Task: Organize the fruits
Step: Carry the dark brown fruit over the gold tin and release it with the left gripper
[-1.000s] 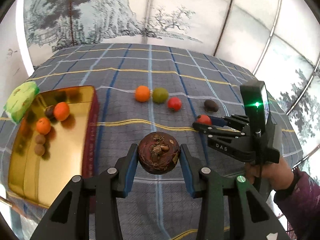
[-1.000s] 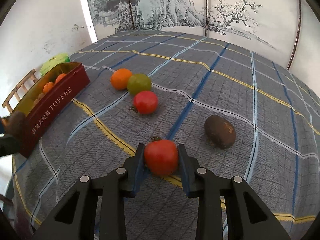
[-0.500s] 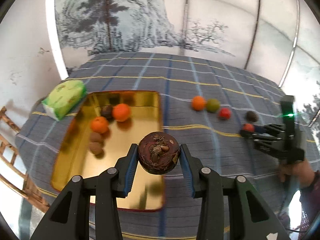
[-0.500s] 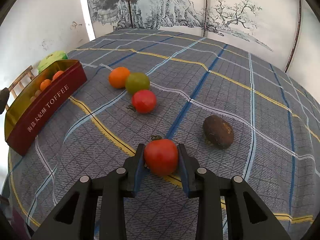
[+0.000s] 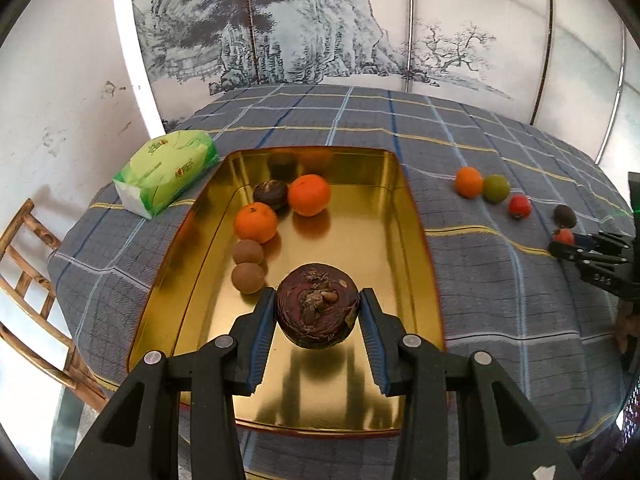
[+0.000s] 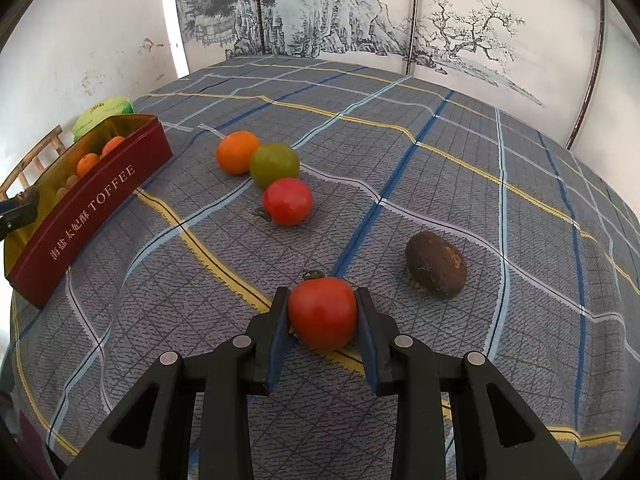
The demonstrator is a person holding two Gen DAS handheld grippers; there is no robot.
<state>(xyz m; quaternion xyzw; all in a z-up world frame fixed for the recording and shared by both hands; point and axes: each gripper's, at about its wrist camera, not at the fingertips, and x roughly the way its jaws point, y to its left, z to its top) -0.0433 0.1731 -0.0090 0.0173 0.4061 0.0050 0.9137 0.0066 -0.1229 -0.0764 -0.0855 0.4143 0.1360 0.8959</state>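
the left gripper [image 5: 318,316], clamped on the dark fruit [image 5: 317,306], now hangs over the gold tin [image 5: 416,248]; lower gently before releasing, while the right gripper [image 6: 322,314] pinches its tomato [image 6: 322,313].

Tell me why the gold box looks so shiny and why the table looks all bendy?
In the left wrist view the gold tin acts like a mirror: the dark fruit in the left gripper and the oranges reflect in it. In both views the fisheye lens curves the tablecloth lines and darkens the corners.
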